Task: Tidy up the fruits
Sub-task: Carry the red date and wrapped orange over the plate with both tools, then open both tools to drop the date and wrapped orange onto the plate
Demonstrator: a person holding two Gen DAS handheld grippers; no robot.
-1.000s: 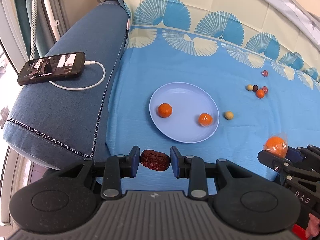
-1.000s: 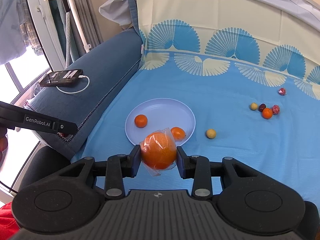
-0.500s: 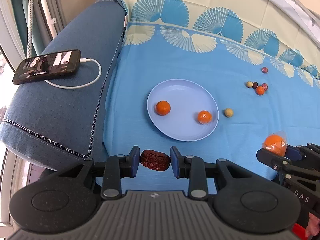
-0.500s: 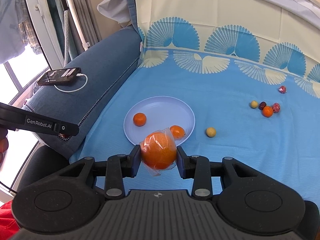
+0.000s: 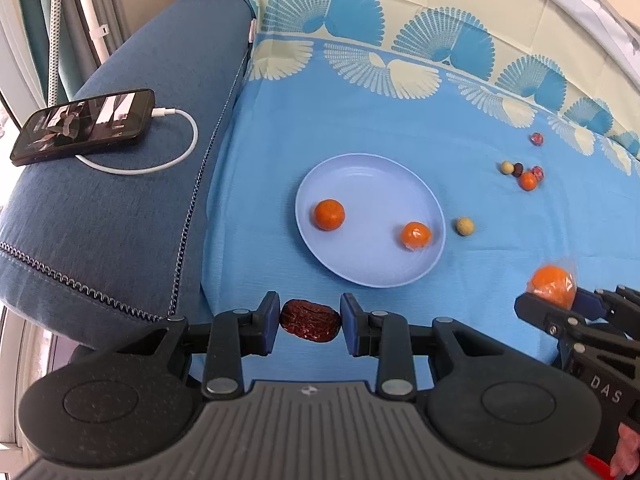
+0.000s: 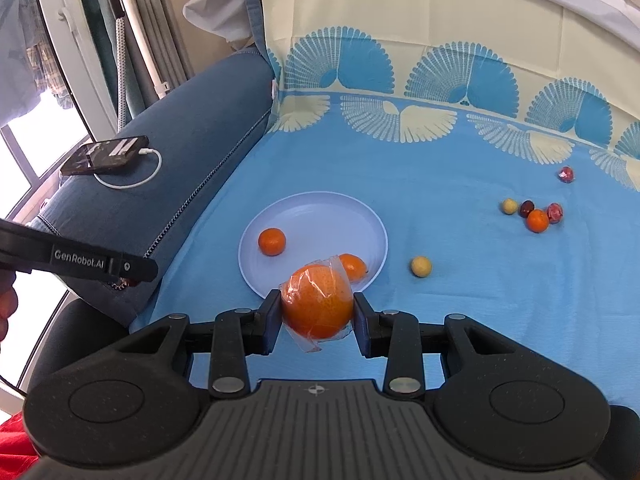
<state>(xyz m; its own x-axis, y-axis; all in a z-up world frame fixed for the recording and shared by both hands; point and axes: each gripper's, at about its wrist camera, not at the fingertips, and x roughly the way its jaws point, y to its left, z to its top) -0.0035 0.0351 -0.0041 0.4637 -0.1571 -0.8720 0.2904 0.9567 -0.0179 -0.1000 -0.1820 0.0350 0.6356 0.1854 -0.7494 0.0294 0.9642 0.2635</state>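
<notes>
The left gripper [image 5: 309, 321] is closed on a wrinkled dark red date [image 5: 310, 320], pinched between both pads above the near edge of the blue cloth [image 5: 360, 112]. The right gripper [image 6: 317, 312] clamps a plastic-wrapped orange [image 6: 317, 301] between its fingers, held near the front rim of the pale blue plate [image 6: 320, 212]. On the plate lie a bare tangerine [image 6: 272, 241] at the left and a wrapped tangerine [image 6: 353, 265] at the right, well apart. Just right of the plate sits a pale yellow round fruit [image 6: 421, 266]; farther right is a cluster of small fruits [image 6: 532, 212]. A phone [image 5: 82, 125] on a white cable [image 5: 160, 160] rests on the sofa arm.
</notes>
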